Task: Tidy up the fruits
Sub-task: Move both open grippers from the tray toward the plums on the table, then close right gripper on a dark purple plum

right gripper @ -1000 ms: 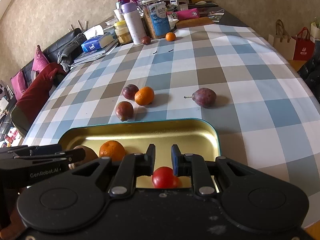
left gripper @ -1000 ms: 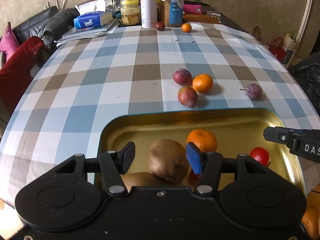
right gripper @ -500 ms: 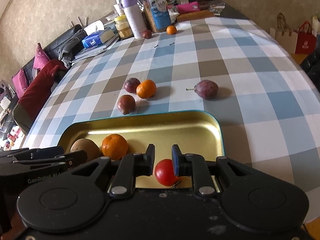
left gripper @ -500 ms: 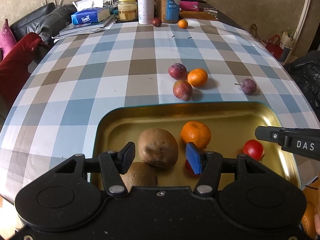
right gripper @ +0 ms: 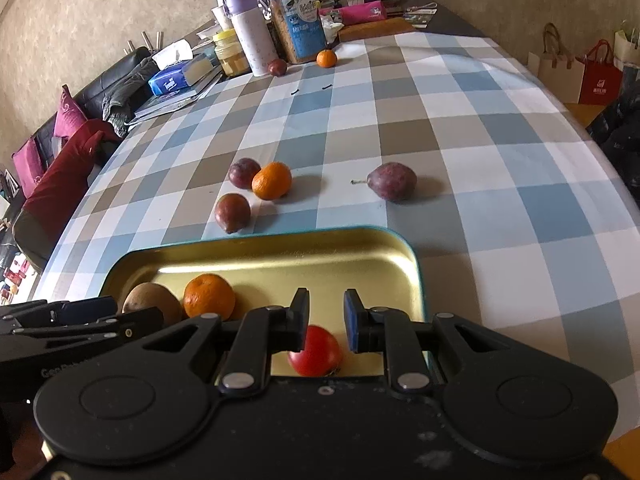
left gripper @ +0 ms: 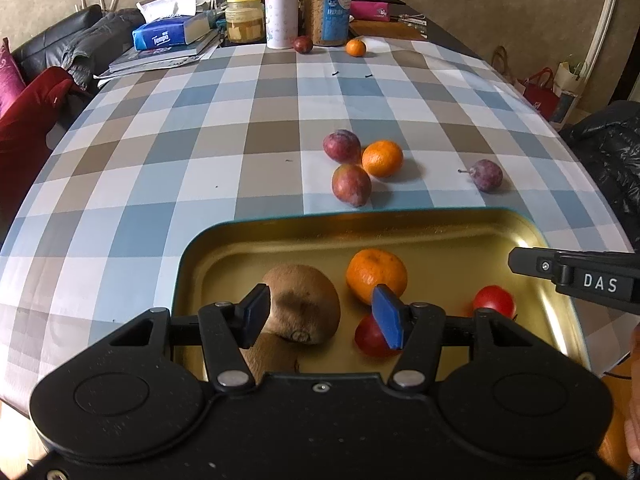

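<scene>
Gold metal tray [left gripper: 440, 228] with a teal rim sits at the near edge of the counter [left gripper: 224, 128], which is covered in a blue, grey and white check cloth.

In the tray: two kiwis, the larger kiwi [left gripper: 302, 302] resting against a second kiwi [left gripper: 272, 354] mostly hidden behind the left hand-held gripper [left gripper: 322, 312]; an orange [left gripper: 374, 274]; a red tomato [left gripper: 494, 300] toward the right end; another red fruit [left gripper: 372, 340] partly hidden behind a blue pad.

Left hand-held gripper: jaws apart, gripping nothing. It hangs over the tray; the larger kiwi shows in the gap between the pads, but the pads do not press on it.

Right hand-held gripper [right gripper: 326, 320]: jaws only narrowly parted, empty. The red tomato [right gripper: 316, 350] lies on the tray floor just below the gap between the pads, not clamped.

Fruit on the cloth, beyond the tray: two plums and an orange in a tight cluster — far plum [left gripper: 342, 146], loose orange [left gripper: 382, 158], near plum [left gripper: 351, 185], the last just beside the tray rim. A lone plum [left gripper: 486, 175] with a stem lies well apart to the right.

Far end of counter: a small orange [left gripper: 355, 47] and a dark plum [left gripper: 303, 44] beside a white flask [left gripper: 281, 8] and a glass jar [left gripper: 330, 8]. A tissue pack [left gripper: 164, 38] lies on books at left.
</scene>
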A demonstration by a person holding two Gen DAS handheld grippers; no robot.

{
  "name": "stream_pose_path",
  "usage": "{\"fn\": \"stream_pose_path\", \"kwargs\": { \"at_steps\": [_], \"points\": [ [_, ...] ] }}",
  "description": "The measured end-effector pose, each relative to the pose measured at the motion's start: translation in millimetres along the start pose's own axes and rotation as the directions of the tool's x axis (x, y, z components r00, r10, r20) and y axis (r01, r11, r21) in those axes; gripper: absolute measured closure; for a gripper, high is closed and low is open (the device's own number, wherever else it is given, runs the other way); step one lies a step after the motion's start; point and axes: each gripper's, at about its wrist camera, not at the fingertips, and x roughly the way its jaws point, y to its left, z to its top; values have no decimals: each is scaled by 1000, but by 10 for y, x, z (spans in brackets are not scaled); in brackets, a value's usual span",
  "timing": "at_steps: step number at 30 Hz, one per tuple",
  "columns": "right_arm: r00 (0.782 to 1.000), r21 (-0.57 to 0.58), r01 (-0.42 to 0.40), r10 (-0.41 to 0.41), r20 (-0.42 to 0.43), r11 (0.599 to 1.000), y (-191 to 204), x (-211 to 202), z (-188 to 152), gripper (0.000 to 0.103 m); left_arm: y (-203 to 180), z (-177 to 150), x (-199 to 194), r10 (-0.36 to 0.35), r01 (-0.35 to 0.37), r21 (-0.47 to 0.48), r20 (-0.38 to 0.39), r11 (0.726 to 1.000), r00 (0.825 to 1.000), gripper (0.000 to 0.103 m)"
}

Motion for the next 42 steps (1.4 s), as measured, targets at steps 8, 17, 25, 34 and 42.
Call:
{"fn": "stream_pose_path", "kwargs": {
  "at_steps": [8,17,25,34,42],
  "points": [
    [1000,9,15,-15,22,1000,-63,36,205,82,5,157,47,-14,14,-14,8,1000,1000,41],
    [999,70,34,-34,8,997,-189,198,519,82,25,382,192,-20,20,-36,8,999,1000,41],
    [999,159,49,-45,-25,986,-321,426,823,82,-8,584,413,-35,34,-43,-13,999,999,41],
    [993,264,100,-81,-84,959,-436,680,1034,80,-18,729,652,-61,57,-69,-51,996,997,41],
    [988,276,128,-99,-116,952,-443,819,1073,79,-30,754,776,-67,62,-66,-77,996,995,41]
  ]
}}
